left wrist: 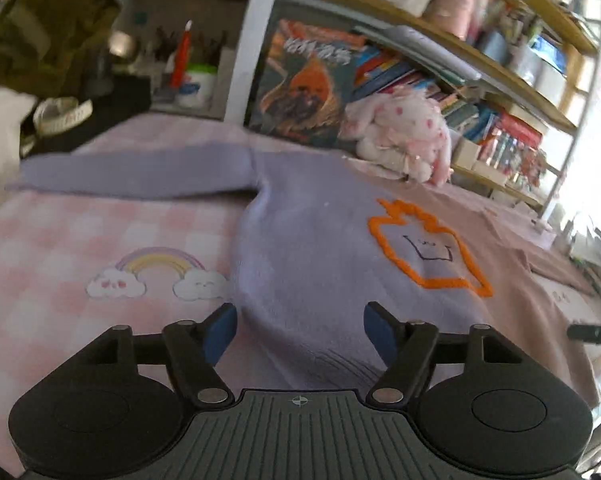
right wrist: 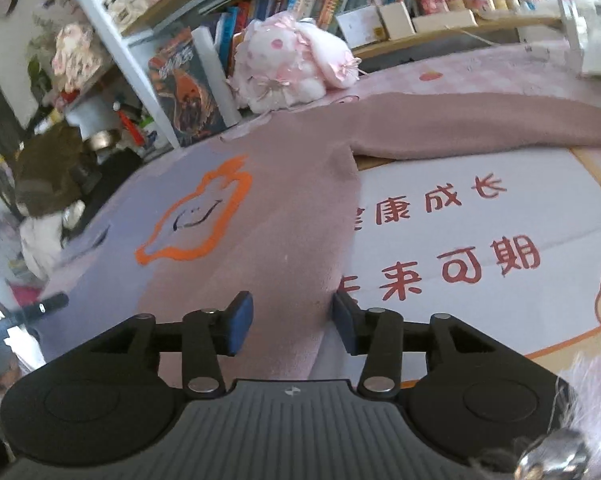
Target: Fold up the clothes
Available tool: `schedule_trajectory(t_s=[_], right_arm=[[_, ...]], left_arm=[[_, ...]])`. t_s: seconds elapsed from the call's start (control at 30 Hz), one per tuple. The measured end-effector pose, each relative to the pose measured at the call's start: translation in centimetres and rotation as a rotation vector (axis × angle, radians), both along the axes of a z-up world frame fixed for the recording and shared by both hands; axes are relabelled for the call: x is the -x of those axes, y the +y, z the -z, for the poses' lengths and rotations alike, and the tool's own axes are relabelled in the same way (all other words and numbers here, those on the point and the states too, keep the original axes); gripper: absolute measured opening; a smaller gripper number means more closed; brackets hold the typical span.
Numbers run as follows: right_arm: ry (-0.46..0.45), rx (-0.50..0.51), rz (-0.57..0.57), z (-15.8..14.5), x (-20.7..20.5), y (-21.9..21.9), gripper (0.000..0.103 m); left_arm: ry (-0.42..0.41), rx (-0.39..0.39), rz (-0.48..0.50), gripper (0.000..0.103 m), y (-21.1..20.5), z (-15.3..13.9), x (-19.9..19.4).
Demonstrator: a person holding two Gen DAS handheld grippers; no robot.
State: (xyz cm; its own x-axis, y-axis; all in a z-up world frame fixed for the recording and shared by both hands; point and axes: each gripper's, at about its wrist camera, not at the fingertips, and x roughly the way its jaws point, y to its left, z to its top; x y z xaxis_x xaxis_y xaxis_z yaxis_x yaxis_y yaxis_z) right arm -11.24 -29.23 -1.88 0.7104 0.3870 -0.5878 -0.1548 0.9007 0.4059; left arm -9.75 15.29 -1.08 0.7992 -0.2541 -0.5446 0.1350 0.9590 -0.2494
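surface: pink-checked bedsheet [left wrist: 60, 240] | on it: lilac-and-pink knit sweater [left wrist: 320, 240] spread flat | behind sweater: cluttered wooden bookshelf [left wrist: 480, 60], white-pink plush rabbit [right wrist: 292, 64] | left gripper [left wrist: 300, 332], right gripper [right wrist: 292, 324]: both jaws apart, empty

A big soft sweater [left wrist: 320, 240] lies flat and face up on the bed. One half is purple, the other half is pink. An orange shape [left wrist: 424, 244] sits on its chest. Both sleeves stretch straight out sideways.

The checked cover [left wrist: 60, 232] beside the sweater [left wrist: 320, 240] lies bare. Behind, a plush rabbit [left wrist: 400, 136] and bookshelf [left wrist: 480, 92] block, seemingly close.
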Motion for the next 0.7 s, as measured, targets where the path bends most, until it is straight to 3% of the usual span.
schedule_trajectory(t_s=[0.07,0.17,0.23,0.33,0.43,0.57,0.7], right_arm=[[-0.008,0.051,-0.012,-0.2,0.0,0.7,0.042],[-0.019,0.128,-0.026,-0.4,0.0,1.5,0.029],[-0.027,0.166,-0.036,-0.4,0.1,1.8,0.017],[-0.037,0.170,-0.046,-0.2,-0.1,1.6,0.010],[-0.052,0.171,-0.013,0.0,-0.7,0.5,0.009],[-0.068,0.205,0.090,0.1,-1.9,-1.1,0.008],[-0.082,0.252,0.087,0.1,-2.1,-0.6,0.008]], left_arm=[[0.012,0.012,-0.004,0.070,0.0,0.1,-0.5],[0.018,0.004,0.021,0.060,-0.2,0.5,-1.6],[0.009,-0.050,0.013,0.024,-0.8,0.5,-1.5],[0.006,-0.045,-0.009,0.006,-0.7,0.4,-1.4],[0.014,0.005,0.025,0.006,-1.0,0.6,-1.4],[-0.020,-0.078,0.081,0.006,-3.5,0.8,-1.0],[-0.016,-0.077,0.047,0.006,-2.6,0.9,-1.4]])
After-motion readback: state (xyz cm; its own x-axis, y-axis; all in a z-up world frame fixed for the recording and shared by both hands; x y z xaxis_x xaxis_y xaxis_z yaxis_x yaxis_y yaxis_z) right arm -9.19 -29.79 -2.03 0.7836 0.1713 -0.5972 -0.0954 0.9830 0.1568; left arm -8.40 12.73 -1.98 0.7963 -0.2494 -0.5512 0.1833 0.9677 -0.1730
